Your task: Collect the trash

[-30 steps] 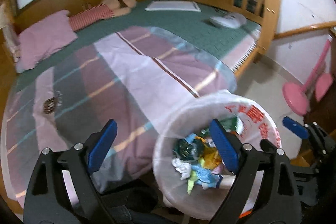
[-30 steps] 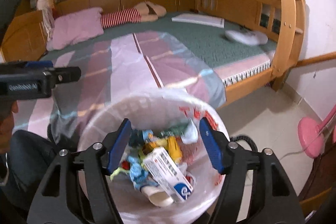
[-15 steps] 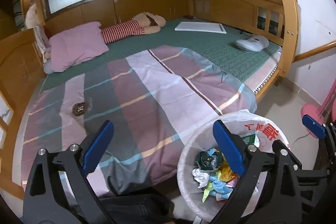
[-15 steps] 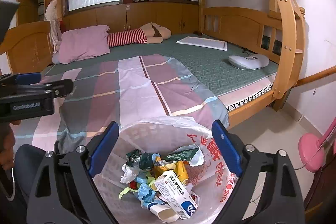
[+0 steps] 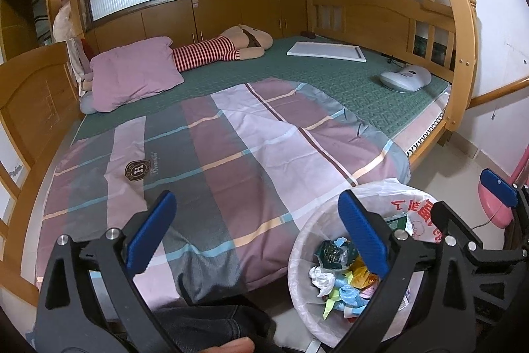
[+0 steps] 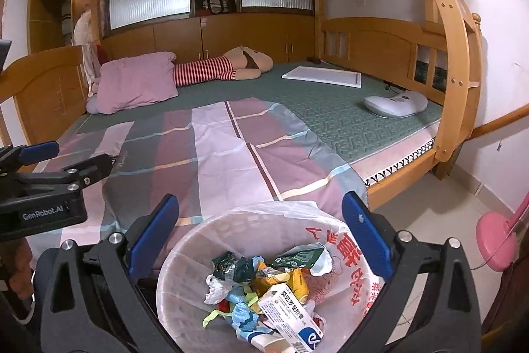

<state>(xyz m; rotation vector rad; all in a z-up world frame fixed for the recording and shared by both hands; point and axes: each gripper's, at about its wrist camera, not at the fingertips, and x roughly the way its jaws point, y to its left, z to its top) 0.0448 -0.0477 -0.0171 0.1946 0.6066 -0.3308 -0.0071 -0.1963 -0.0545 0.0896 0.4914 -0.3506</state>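
Observation:
A white bin (image 6: 172, 286) lined with a plastic bag stands on the floor by the bed. Crumpled wrappers (image 6: 251, 273) and a white carton (image 6: 291, 310) lie inside it. My right gripper (image 6: 261, 200) hovers above the bin's near side; its jaws are opening and nothing is between them. My left gripper (image 5: 256, 204) hangs over the quilt's corner, left of the bin (image 5: 296, 280). Its jaws are opening too, with nothing between them. The wrappers (image 5: 334, 280) show past its right finger. Each gripper's side shows in the other's view.
A wooden bunk bed carries a plaid quilt (image 5: 251, 148), a pink pillow (image 5: 132, 75), a striped plush toy (image 5: 211, 52), a white board (image 5: 327, 50) and a white device (image 5: 405, 78). A pink fan base (image 6: 494, 240) sits on the tiled floor. A dark trouser leg (image 5: 205, 326) is below.
Both grippers have risen and tilted up from the bin toward the bed. The right jaws have spread much wider. The bin has slid to the lower right of the left view.

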